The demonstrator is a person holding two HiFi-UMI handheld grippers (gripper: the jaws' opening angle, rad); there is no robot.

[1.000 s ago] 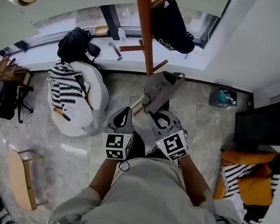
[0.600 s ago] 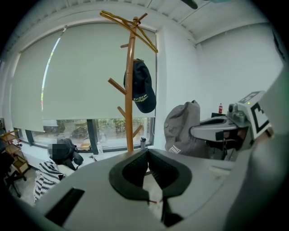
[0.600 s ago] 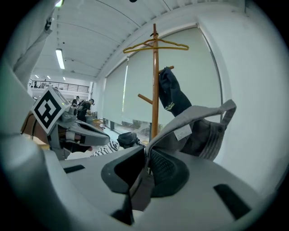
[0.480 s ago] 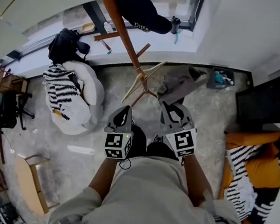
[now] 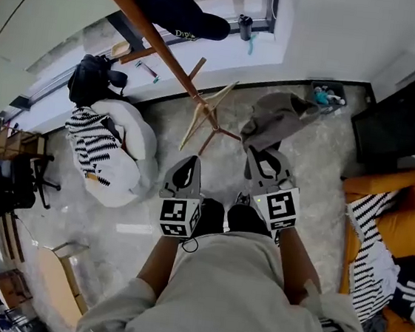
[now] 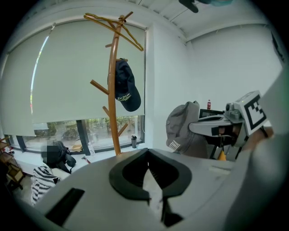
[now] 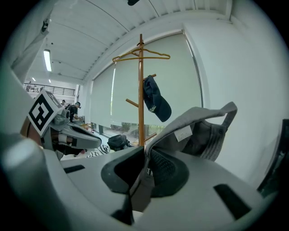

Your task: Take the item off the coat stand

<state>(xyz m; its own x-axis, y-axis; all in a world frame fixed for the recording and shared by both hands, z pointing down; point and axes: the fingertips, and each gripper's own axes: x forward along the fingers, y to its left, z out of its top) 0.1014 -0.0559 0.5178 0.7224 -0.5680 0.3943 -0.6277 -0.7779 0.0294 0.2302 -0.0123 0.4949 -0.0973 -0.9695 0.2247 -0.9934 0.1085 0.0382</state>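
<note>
A wooden coat stand (image 5: 156, 42) rises at the upper left of the head view, with a navy cap (image 5: 177, 9) hanging on one peg and a wire hanger (image 6: 113, 22) on its top. My right gripper (image 5: 262, 153) is shut on a grey cap (image 5: 276, 117), held off the stand to its right and above the floor. In the right gripper view the grey cap (image 7: 198, 131) has its fabric pinched between the jaws, with the stand (image 7: 141, 90) standing behind. My left gripper (image 5: 185, 165) hangs beside it, shut and empty, apart from the cap.
A white beanbag (image 5: 132, 142) with a striped cloth lies left of the stand's base. On the window sill sit a black bag (image 5: 91, 77) and a bottle (image 5: 243, 26). At the right are a dark cabinet (image 5: 406, 117) and orange cushions (image 5: 401, 228). A small bin (image 5: 325, 97) stands by the wall.
The grey cap, still in my right gripper, has moved right and away from the stand. The stand has slid toward the upper left of the head view. The left gripper has barely moved.
</note>
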